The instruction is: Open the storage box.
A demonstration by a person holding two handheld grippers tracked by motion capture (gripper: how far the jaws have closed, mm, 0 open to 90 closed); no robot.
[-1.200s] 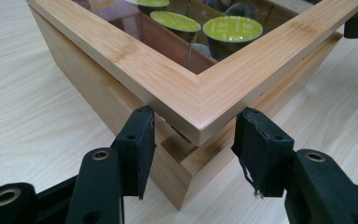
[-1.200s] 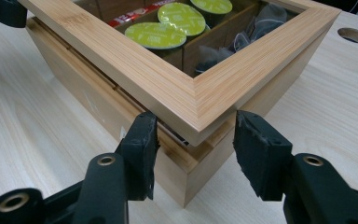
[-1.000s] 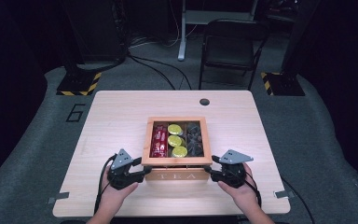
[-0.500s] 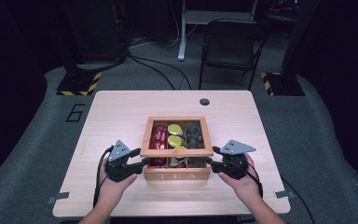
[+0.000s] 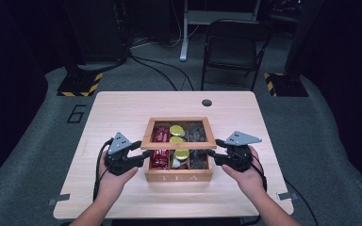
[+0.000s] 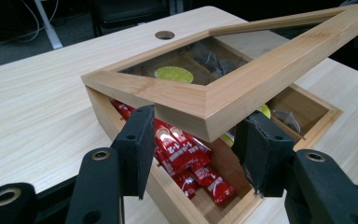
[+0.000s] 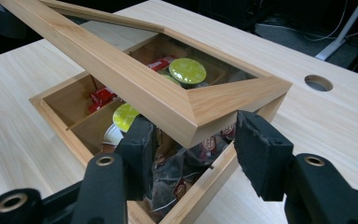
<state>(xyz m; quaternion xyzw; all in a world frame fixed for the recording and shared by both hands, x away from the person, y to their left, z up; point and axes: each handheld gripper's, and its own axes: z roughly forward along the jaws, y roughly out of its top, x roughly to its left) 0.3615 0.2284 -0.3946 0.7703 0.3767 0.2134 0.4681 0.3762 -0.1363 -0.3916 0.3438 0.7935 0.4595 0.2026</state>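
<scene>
Wooden lid [image 5: 178, 133] of the tea box [image 5: 179, 176] sits tilted up, left gripper [image 5: 143, 157] and right gripper [image 5: 213, 154] jaws gripping its front corners

Open tabletop [image 5: 122, 113] from nine through three o'clock of the tea box [image 5: 179, 176]; blocked at centre by the raised lid [image 5: 179, 141], flanked by both grippers.

A lidded wooden tea box [image 5: 178, 177] is sitting near the front middle of the pale wooden table [image 5: 122, 110], its glass-paned wooden lid [image 5: 178, 145] hanging tilted above it. The left tongs [image 5: 141, 157] are flanking the lid's left corner, the right tongs [image 5: 212, 154] its right. Red sachets [image 6: 186, 154] are lying in the left compartment, round capsules [image 7: 187, 70] in the middle.
</scene>
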